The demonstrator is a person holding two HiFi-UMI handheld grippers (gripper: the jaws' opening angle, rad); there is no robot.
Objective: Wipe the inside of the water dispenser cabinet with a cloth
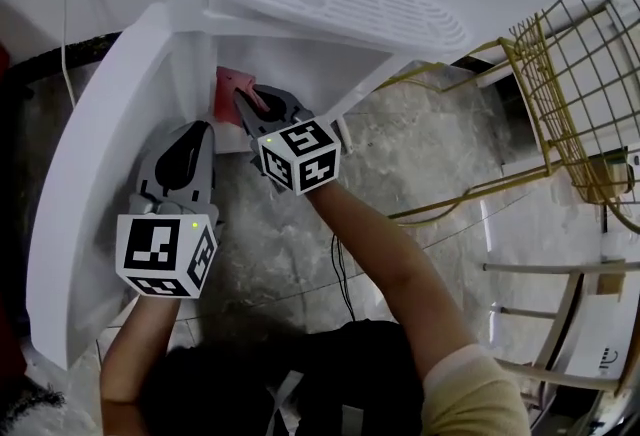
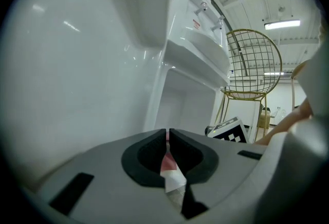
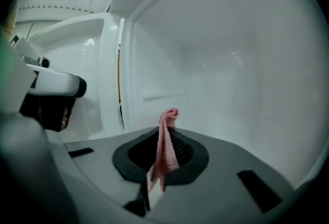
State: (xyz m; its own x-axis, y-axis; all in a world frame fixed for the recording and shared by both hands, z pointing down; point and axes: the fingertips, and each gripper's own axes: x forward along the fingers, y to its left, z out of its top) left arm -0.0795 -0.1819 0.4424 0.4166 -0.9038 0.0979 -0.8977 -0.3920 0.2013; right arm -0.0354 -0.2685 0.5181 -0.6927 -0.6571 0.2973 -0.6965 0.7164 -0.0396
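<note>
Marbled floor (image 1: 280,234) below; in the head view the right gripper (image 1: 245,102) holds the pink cloth (image 1: 225,84) at the open cabinet (image 1: 300,54) mouth. Left gripper (image 2: 168,135) view: jaws together, idle. Right gripper view: jaws pinch the cloth, with so little protruding that bare plastic might scrape the wall.

Cloth (image 1: 227,86) mostly behind right gripper (image 1: 246,102)
</note>
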